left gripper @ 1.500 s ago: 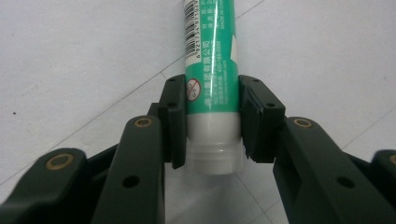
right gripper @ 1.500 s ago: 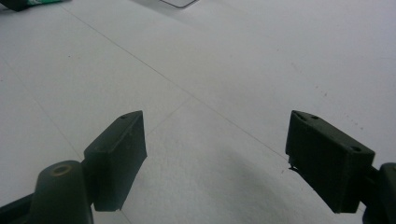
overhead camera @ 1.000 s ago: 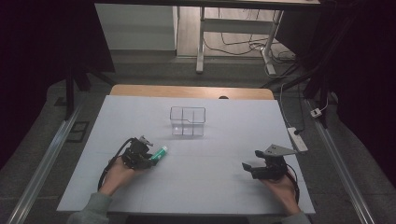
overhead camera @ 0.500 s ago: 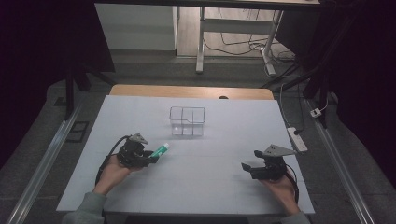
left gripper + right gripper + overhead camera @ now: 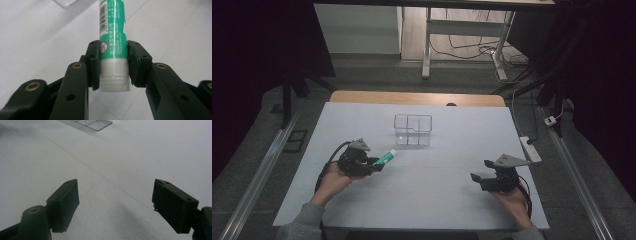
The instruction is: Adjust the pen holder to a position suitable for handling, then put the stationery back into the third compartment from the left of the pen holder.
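Observation:
A green and white tube [image 5: 111, 32] with a barcode sits between the jaws of my left gripper [image 5: 113, 53], which is shut on it just above its white end. In the high view that left gripper [image 5: 373, 164] is at the left of the white table [image 5: 437, 200], and the tube [image 5: 386, 158] points from it toward a clear compartmented box [image 5: 413, 130]. At the right, my right gripper [image 5: 475, 178] is held low over the table. Its jaws [image 5: 116, 192] stand wide open with nothing between them.
The clear box [image 5: 93, 123] stands in the middle of the table toward the far side. A power strip [image 5: 530, 149] lies off the table's right edge. Beyond the table are a wooden strip [image 5: 412, 98] and metal legs on a dark floor.
The left hand with the tube has shifted slightly to the left. The right hand has not moved.

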{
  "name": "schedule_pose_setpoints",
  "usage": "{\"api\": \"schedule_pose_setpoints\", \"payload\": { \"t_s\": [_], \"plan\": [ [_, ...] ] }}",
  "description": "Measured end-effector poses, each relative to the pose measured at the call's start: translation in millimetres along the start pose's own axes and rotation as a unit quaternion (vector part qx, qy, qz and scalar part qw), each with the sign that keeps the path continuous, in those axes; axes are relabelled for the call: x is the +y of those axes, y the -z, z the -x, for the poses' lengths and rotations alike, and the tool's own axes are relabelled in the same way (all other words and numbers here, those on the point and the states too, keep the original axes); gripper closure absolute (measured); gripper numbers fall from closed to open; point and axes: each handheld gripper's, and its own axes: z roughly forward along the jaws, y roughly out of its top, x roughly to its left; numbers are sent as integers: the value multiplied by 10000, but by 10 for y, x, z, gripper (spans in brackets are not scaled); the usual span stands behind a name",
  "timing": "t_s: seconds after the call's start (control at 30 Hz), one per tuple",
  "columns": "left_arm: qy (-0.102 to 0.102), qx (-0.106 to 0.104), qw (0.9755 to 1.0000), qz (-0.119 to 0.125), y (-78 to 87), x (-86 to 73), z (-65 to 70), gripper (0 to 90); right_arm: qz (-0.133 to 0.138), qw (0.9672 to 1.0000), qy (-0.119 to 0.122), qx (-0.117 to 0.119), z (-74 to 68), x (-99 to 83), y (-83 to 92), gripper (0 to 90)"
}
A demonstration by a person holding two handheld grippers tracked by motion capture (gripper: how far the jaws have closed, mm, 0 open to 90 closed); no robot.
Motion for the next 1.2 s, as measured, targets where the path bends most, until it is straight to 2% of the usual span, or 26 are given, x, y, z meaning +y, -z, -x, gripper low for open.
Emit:
{"api": "schedule_pose_setpoints", "payload": {
  "t_s": [0.17, 0.43, 0.7, 0.87, 1.2],
  "plan": [
    [-62, -113, 9998, 120, 37, -1, 6, 647, -28, 10000, -39, -51, -8, -8, 5, 211],
    [-599, -260, 9976, 223, 80, 100, 94, 646, -37, 10000, 23, -59, -25, -24, 21, 211],
    [-696, -259, 9972, 119, 6, 151, 105, 646, -7, 10000, 54, -47, -36, -34, 41, 213],
    [-766, -338, 9965, 89, -42, 192, 120, 646, -28, 9999, 102, -63, -48, -28, 44, 215],
    [-992, -410, 9942, -10, -129, 288, 226, 646, -12, 9997, 249, -7, -113, 2, 2, 215]
  ]
}}
